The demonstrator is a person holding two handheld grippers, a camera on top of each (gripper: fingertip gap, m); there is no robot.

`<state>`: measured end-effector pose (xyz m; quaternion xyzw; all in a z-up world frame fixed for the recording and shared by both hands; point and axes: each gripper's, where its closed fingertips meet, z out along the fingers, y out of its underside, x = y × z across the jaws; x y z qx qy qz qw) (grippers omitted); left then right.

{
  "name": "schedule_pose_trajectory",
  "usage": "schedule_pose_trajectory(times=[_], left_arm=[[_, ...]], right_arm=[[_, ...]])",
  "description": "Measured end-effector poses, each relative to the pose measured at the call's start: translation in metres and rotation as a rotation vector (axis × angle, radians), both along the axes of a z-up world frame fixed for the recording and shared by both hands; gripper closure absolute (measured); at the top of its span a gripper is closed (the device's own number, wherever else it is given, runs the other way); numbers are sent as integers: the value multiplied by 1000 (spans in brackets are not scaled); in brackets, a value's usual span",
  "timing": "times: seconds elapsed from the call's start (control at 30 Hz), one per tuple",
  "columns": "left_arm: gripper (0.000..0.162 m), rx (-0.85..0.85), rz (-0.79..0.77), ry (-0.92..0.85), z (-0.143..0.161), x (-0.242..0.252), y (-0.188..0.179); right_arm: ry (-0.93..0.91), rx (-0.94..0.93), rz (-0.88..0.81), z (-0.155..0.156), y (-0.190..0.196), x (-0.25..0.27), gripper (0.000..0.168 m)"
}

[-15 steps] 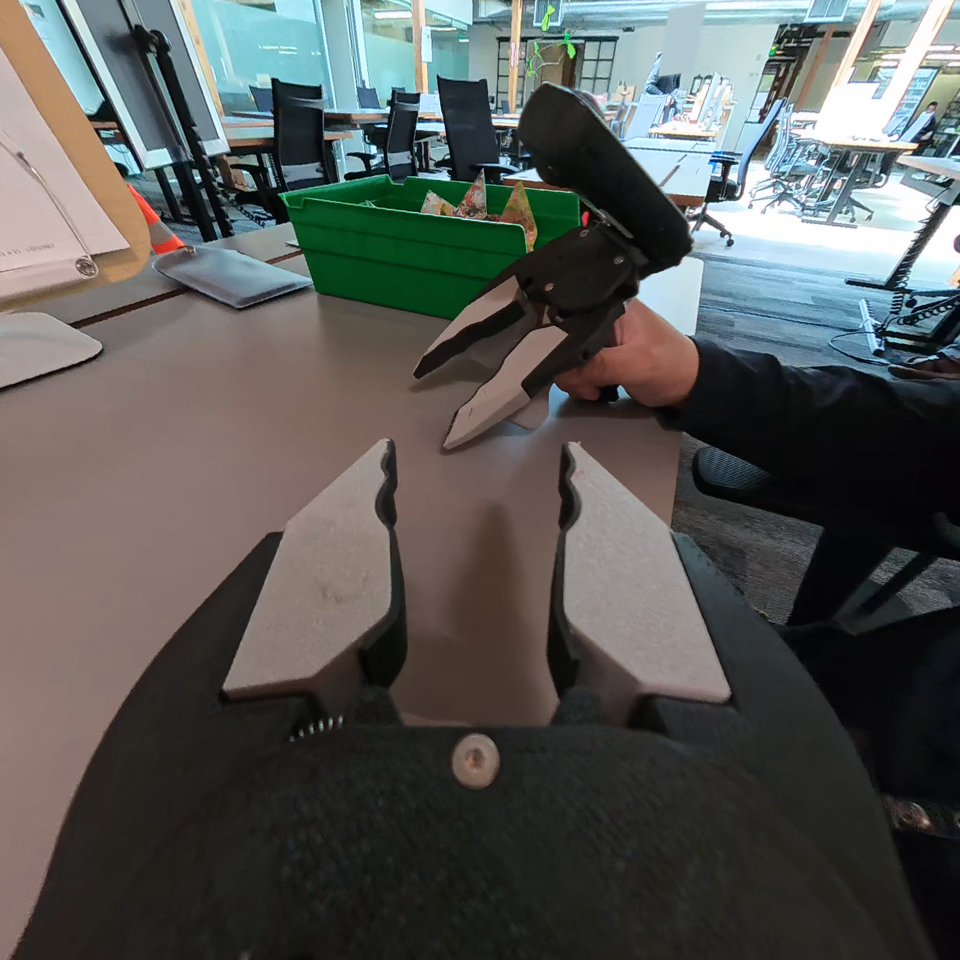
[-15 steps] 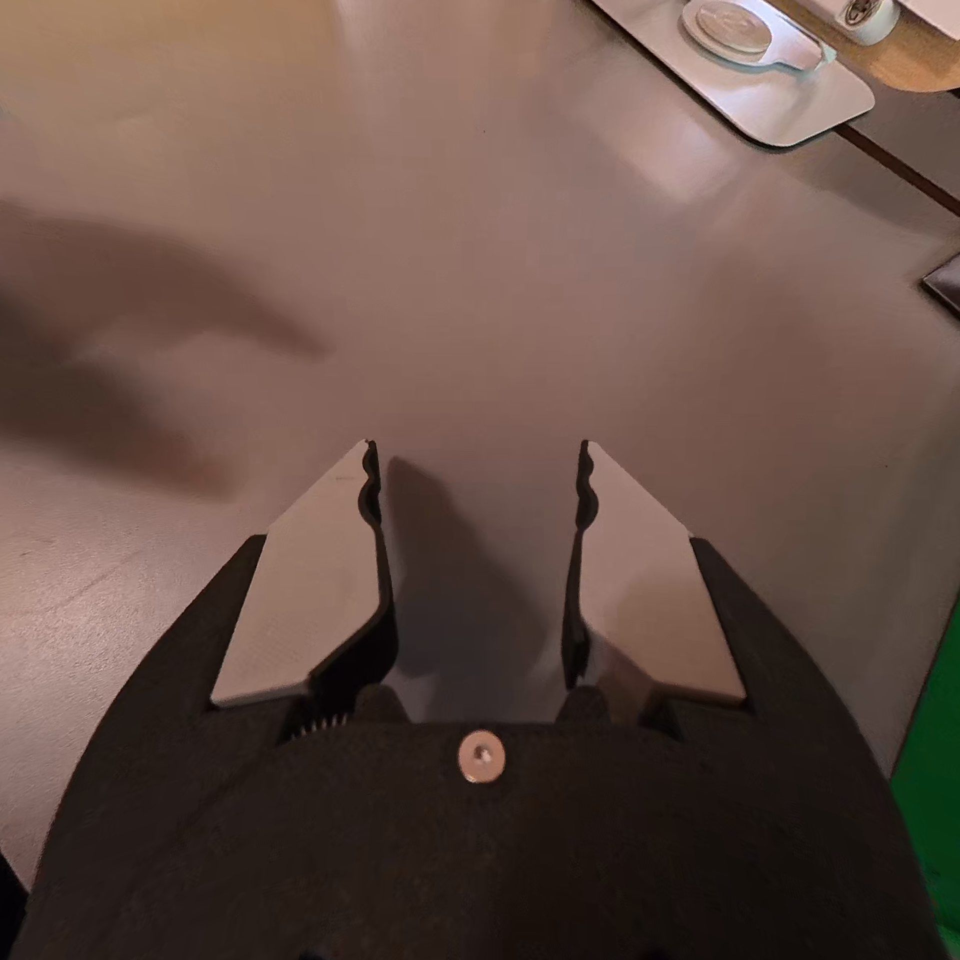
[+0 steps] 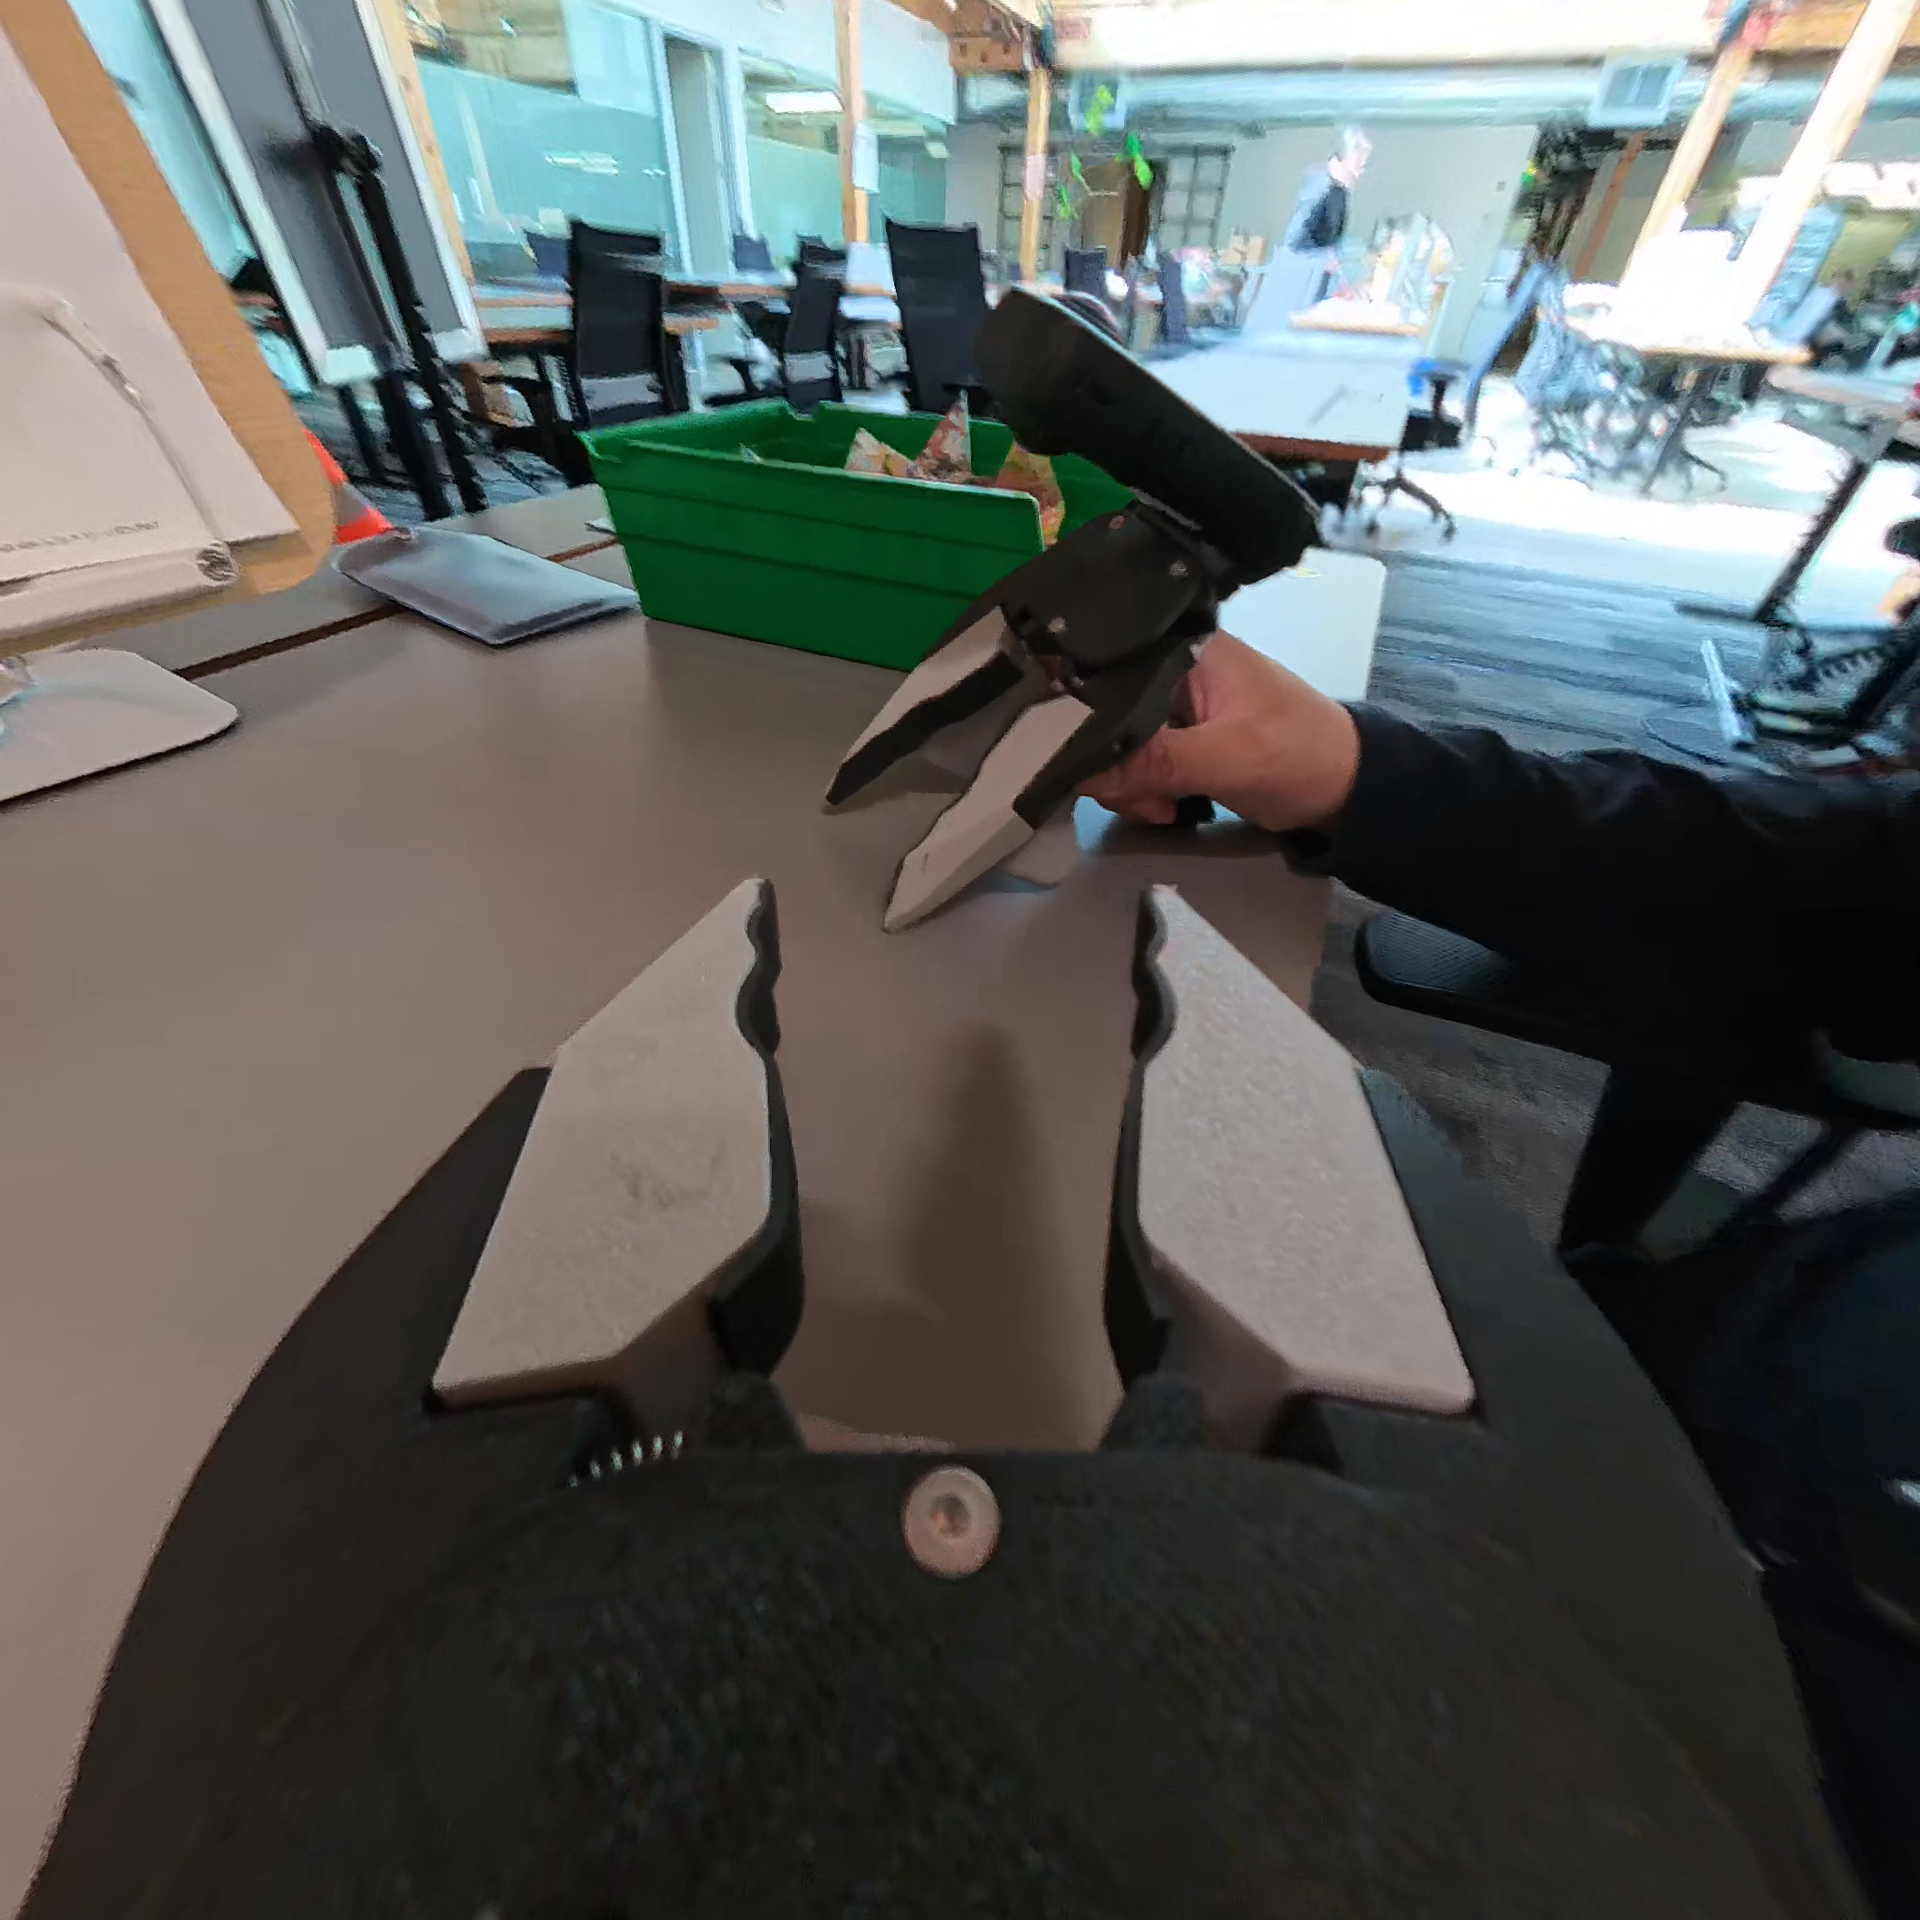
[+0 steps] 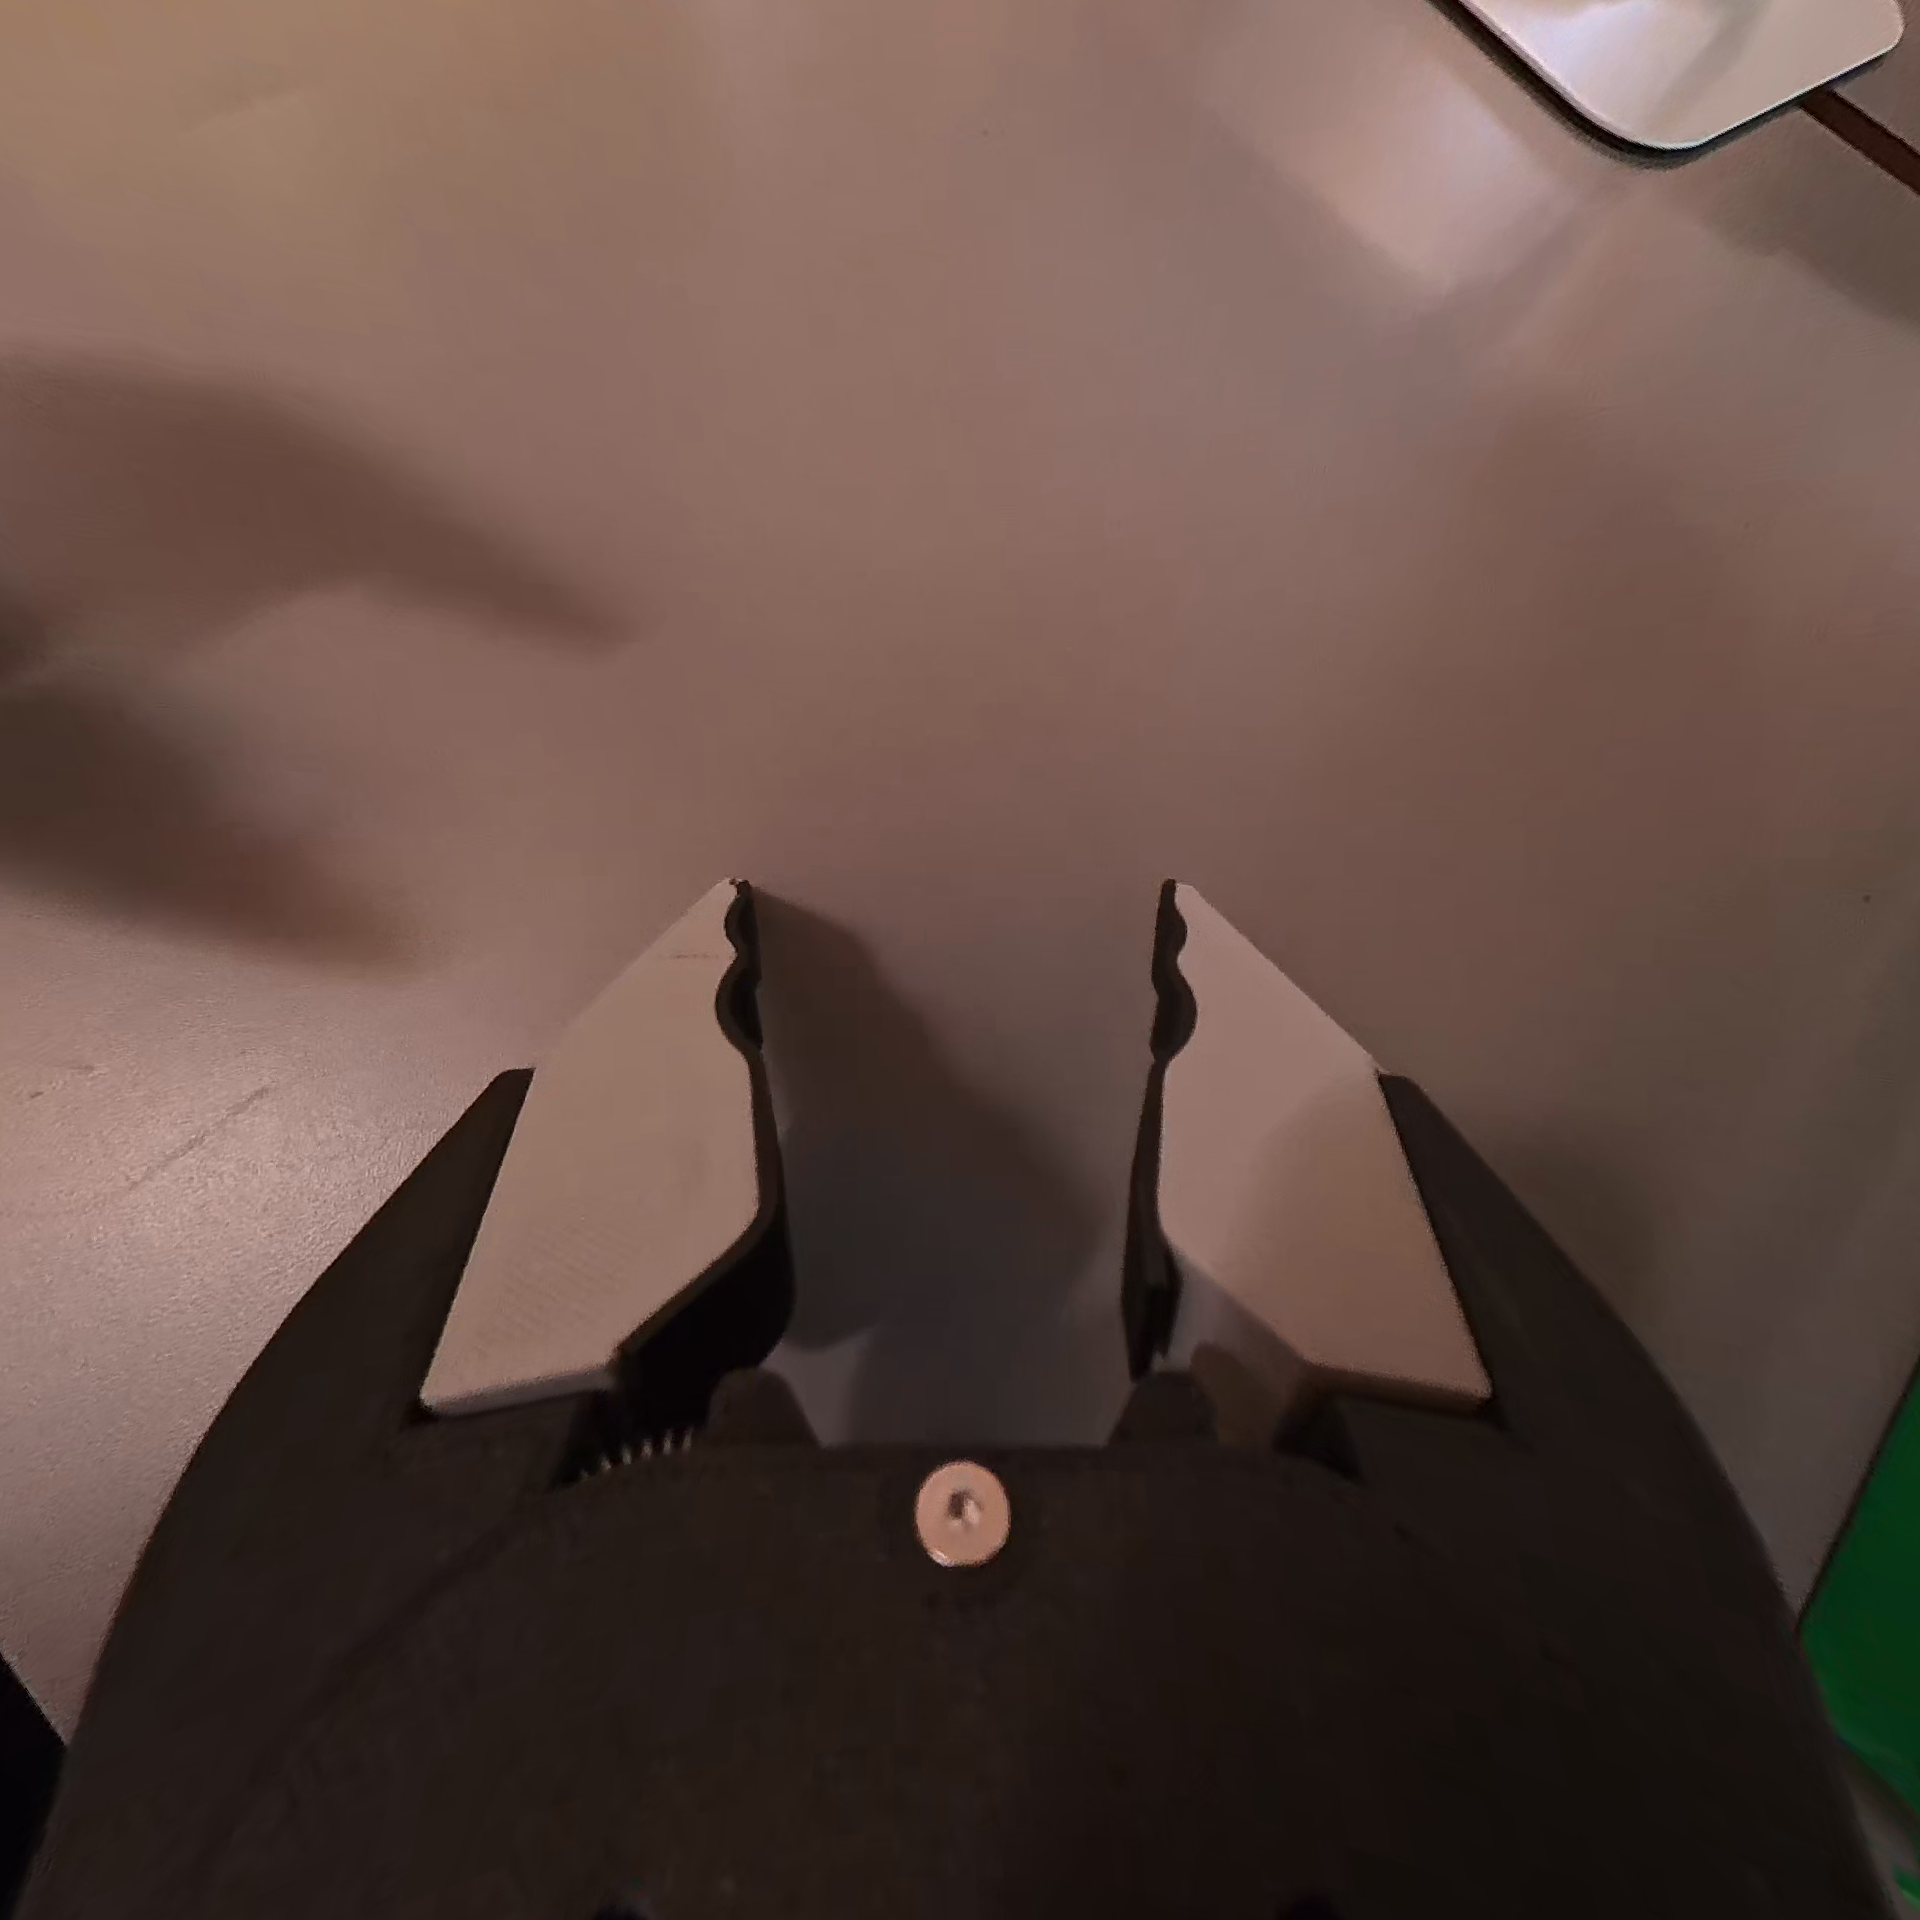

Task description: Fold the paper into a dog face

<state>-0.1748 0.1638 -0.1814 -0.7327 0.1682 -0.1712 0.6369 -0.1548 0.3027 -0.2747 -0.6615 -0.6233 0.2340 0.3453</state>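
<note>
My left gripper [image 3: 956, 899] is open and empty, low over the grey table [image 3: 416, 852]. My right gripper [image 3: 868, 857], held by a hand [image 3: 1247, 748], is open with its lower fingertip on or just above the table ahead of my left one. In the right wrist view my right gripper [image 4: 953, 888] is open over bare table [image 4: 1039, 520]. No loose sheet of paper shows on the table. Several folded patterned papers [image 3: 940, 447] stick up from a green bin [image 3: 810, 561] at the back.
A board with white sheets [image 3: 104, 364] stands at the left on a silver base [image 3: 94, 717], which also shows in the right wrist view [image 4: 1683, 62]. A grey pouch [image 3: 478, 582] and an orange cone [image 3: 353, 509] lie beside the bin. The bin's edge [image 4: 1870, 1507] is at my right gripper's right. The table edge [image 3: 1320, 935] is at the right.
Both grippers stay open and empty. My left view has tilted slightly. My right view has shifted so the silver base sits farther toward the top right corner.
</note>
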Motion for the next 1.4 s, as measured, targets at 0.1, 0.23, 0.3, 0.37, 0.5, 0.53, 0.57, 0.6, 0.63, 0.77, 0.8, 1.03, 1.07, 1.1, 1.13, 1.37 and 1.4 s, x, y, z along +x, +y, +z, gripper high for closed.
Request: schedule_pose_trajectory(times=[0.1, 0.23, 0.3, 0.37, 0.5, 0.53, 0.57, 0.6, 0.63, 0.77, 0.8, 1.03, 1.07, 1.1, 1.13, 1.37, 1.4], left_arm=[[75, -4, 100, 168, 25, -39, -20], [86, 26, 283, 345, 103, -137, -61], [90, -54, 344, 420, 124, -194, -76], [86, -246, 373, 475, 113, -253, -82], [76, -553, 456, 507, 58, -350, -80], [76, -595, 491, 522, 45, -370, -78], [76, -646, 506, 511, 31, -385, -77], [75, -698, 503, 472, 16, -396, -75], [75, -748, 499, 432, 2, -405, -75], [73, -925, 490, 381, -49, -433, -80], [72, -956, 484, 372, -59, -436, -80], [69, -1108, 540, 235, -98, -455, -89], [64, -1106, 558, 230, -99, -459, -91], [64, -1108, 568, 216, -99, -460, -92], [64, -1107, 571, 216, -99, -460, -93], [91, -1085, 614, 189, -94, -454, -94], [93, -1075, 622, 183, -94, -453, -94]], right_arm=[[-1, -11, 12, -1, -2, 0, 97], [-7, -43, 39, -2, -6, -1, 99], [-8, -51, 45, -2, -7, -1, 99], [-8, -49, 47, -2, -7, -1, 99], [-12, -71, 52, -3, -8, -1, 100], [-13, -80, 51, -4, -8, -1, 100], [-14, -87, 50, -4, -8, -1, 100], [-15, -92, 49, -4, -8, -1, 99], [-16, -94, 48, -4, -8, -1, 99], [-16, -95, 45, -5, -7, -1, 99], [-17, -100, 44, -5, -7, -1, 98], [-16, -102, 37, -5, -6, -1, 99], [-16, -101, 38, -5, -6, -1, 99], [-16, -98, 40, -5, -6, -1, 100], [-15, -95, 42, -4, -7, -1, 100], [-11, -72, 60, -3, -9, -1, 103], [-10, -67, 62, -3, -10, -1, 103]])
